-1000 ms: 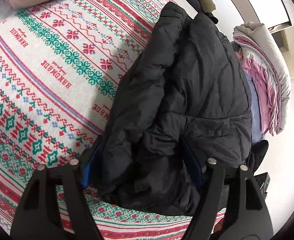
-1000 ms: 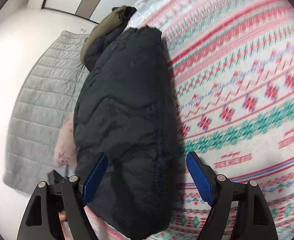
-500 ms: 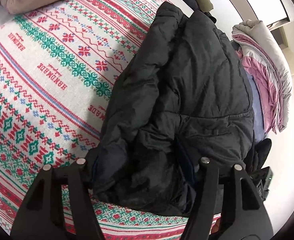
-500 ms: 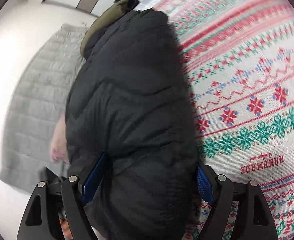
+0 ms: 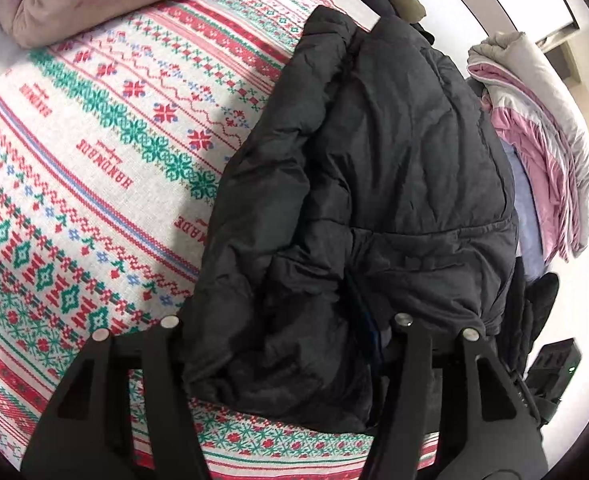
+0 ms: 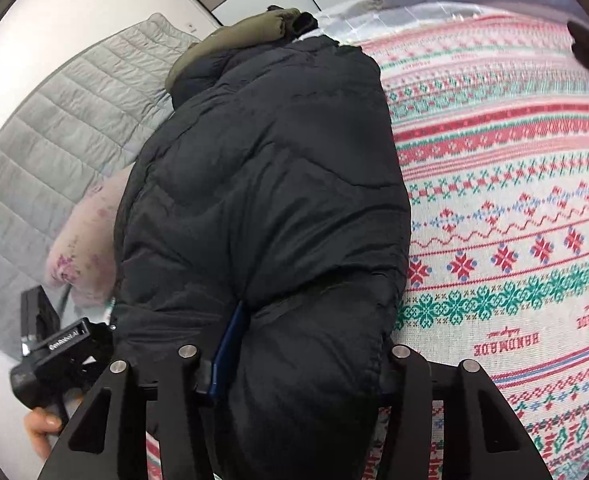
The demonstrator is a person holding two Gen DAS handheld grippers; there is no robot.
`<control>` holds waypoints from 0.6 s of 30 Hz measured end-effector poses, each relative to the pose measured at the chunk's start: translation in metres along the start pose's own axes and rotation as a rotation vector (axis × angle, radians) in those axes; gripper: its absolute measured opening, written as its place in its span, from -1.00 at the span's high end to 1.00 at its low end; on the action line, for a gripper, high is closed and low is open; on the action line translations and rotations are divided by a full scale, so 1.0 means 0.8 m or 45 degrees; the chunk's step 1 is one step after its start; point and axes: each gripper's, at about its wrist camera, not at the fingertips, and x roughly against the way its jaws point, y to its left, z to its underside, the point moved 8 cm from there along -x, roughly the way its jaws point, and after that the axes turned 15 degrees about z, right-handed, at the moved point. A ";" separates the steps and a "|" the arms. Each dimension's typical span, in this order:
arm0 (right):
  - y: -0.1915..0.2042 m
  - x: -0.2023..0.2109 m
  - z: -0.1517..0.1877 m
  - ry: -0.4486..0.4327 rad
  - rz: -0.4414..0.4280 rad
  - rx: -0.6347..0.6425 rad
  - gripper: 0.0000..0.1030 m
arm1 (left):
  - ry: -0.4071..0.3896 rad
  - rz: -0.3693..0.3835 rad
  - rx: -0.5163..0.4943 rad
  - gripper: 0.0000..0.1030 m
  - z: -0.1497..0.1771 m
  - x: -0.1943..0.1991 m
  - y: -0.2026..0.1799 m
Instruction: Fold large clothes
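Black puffer jacket (image 5: 374, 184) now bunched, left gripper (image 5: 282, 324) and right gripper (image 6: 294, 344) just closed, clamping it.

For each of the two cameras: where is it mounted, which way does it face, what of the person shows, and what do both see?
Left wrist: on the left gripper, angled down at the black jacket on the patterned cloth; no body part shows.
Right wrist: on the right gripper, angled down along the jacket's other end; fingers hold the left gripper, bottom left.
Shared: jacket, cloth, both jaws closing on jacket fabric.
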 end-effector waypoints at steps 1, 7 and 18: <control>0.002 0.001 0.000 -0.010 0.015 0.014 0.04 | -0.004 -0.011 -0.016 -0.13 0.000 0.000 -0.003; 0.017 0.005 0.004 -0.041 0.055 0.056 0.10 | -0.028 -0.027 -0.011 -0.11 0.001 -0.006 -0.009; 0.014 0.010 0.001 -0.048 0.028 0.048 0.22 | -0.037 -0.026 -0.027 -0.02 0.000 -0.005 -0.007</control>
